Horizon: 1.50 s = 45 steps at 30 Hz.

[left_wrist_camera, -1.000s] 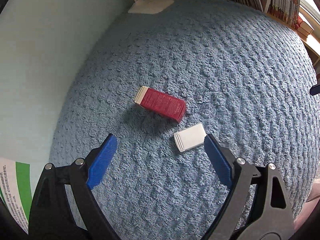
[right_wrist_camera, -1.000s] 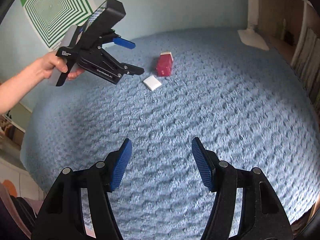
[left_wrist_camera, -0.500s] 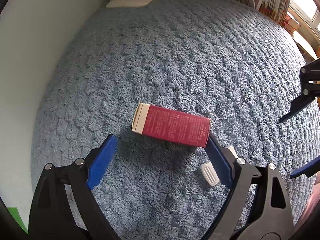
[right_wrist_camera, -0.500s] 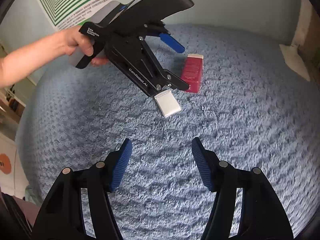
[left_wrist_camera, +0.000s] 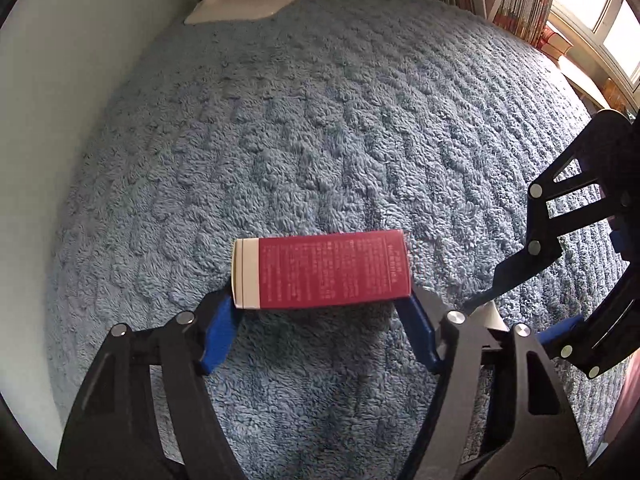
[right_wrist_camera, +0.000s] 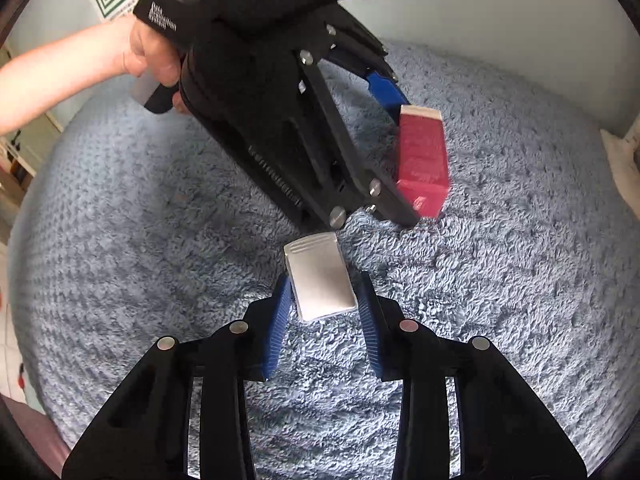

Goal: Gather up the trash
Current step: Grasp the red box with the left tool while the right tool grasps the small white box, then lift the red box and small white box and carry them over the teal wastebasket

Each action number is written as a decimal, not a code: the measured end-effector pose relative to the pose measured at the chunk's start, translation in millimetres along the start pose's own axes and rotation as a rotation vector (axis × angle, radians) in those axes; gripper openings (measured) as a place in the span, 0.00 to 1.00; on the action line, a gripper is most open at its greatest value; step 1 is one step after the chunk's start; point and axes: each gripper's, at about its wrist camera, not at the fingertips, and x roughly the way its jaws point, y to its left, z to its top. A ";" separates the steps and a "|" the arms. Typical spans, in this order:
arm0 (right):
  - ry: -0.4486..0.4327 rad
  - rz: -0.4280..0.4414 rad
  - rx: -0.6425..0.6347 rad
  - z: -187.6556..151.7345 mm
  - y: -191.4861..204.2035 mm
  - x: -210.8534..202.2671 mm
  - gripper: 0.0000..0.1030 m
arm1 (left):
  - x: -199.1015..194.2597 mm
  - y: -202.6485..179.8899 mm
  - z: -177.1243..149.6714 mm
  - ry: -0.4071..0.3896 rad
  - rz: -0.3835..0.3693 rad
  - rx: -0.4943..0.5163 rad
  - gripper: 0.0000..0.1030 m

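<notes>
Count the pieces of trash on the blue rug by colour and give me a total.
Red box: 1
White packet: 1
Total: 2

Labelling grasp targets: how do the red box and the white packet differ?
The red box is a tall-sided carton, red with a white end; the white packet is flat, plain white and smaller. The box lies between the left hand-held gripper's fingers, the packet between the right's. Both lie on the blue towel.
</notes>
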 end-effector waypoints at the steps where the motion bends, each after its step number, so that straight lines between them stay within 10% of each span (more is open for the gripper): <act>1: -0.002 0.000 0.001 -0.2 0.8 0.2 0.32 | -0.1 0.7 -0.4 -0.002 0.003 0.001 0.66; 45: -0.048 -0.113 0.292 -180.4 -17.8 -143.0 0.31 | -37.6 -139.0 2.5 0.005 0.082 -0.044 0.65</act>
